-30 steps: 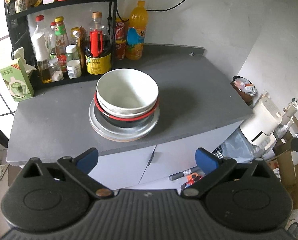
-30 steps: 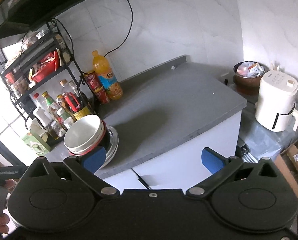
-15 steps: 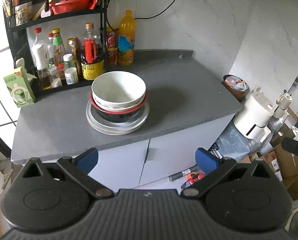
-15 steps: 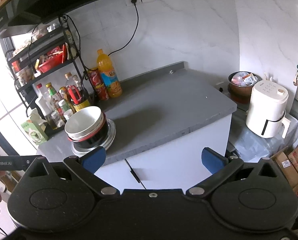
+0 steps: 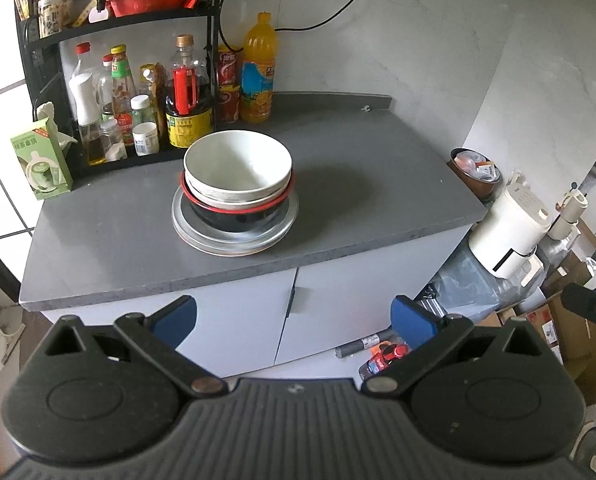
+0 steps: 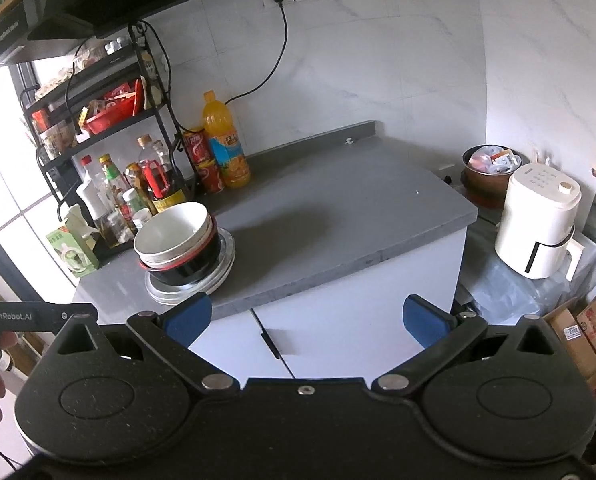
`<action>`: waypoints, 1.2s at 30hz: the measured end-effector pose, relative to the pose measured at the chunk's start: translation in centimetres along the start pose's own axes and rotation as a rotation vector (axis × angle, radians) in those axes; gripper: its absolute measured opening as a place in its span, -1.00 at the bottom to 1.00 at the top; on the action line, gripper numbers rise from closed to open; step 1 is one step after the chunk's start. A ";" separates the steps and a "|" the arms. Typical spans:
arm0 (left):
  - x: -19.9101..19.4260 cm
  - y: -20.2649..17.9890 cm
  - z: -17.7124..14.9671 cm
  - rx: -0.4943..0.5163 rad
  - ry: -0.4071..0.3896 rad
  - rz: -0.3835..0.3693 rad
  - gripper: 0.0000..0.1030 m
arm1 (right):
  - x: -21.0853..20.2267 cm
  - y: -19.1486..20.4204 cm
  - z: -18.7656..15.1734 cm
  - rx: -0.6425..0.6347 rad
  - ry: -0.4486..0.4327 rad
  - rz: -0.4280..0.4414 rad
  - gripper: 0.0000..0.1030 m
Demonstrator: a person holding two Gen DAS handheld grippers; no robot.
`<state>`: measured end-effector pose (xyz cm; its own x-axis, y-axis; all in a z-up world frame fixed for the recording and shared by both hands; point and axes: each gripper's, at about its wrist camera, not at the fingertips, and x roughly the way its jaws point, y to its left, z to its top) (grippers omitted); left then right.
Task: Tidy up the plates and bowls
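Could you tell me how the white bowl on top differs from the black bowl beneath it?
The white bowl is pale inside and out; the black bowl is dark with a red rim. The white bowl tops the stack with its inside open to view, while the black bowl sits under other bowls, directly on the plates. Both are round, upright and nested in one stack.

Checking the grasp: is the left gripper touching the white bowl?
Apart. Left wrist view shows the left gripper open, short of the counter, the white bowl farther away.
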<state>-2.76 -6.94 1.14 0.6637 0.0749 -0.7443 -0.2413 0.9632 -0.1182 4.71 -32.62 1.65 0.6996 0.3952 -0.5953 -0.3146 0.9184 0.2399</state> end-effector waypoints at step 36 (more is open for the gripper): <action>1.8 2.2 2.8 0.024 0.006 -0.010 0.99 | 2.3 1.1 1.3 0.021 0.054 0.019 1.00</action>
<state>-0.08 -3.96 1.37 0.6615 0.0641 -0.7472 -0.2181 0.9697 -0.1098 6.81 -30.64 1.51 0.6575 0.4115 -0.6311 -0.3137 0.9111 0.2673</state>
